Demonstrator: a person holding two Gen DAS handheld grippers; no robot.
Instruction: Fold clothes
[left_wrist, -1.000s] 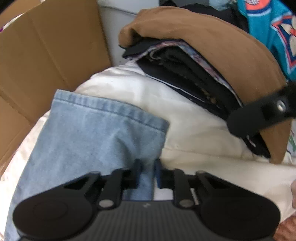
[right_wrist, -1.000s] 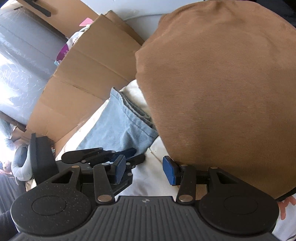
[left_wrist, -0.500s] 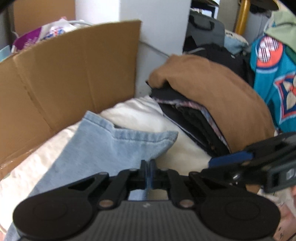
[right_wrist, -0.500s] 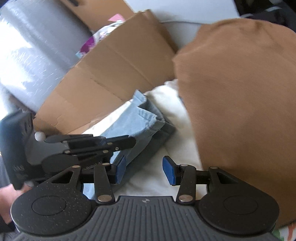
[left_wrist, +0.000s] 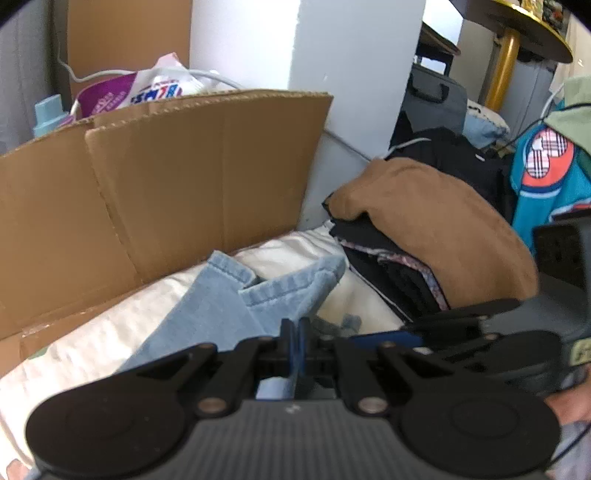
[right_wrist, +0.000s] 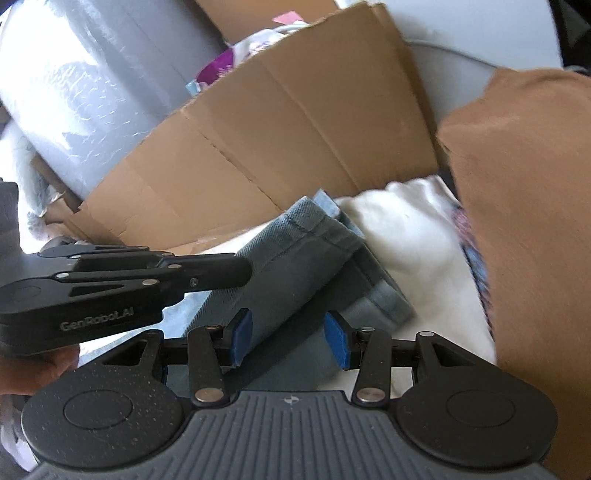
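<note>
The left gripper (left_wrist: 294, 341) has its fingers pinched tight on the hem edge of the denim trouser leg (left_wrist: 236, 306), lifting it off the cream bedding (left_wrist: 92, 343). The leg's long axis runs from the fingers forward toward the cardboard box (left_wrist: 166, 177). The right gripper (right_wrist: 288, 338) is half open, with the raised denim fold lying between its fingers but not visibly clamped. The left is the holding hand; the right, just beside it, looks set to take a second hold. A folded brown pile (left_wrist: 436, 221) sits to the right.
</note>
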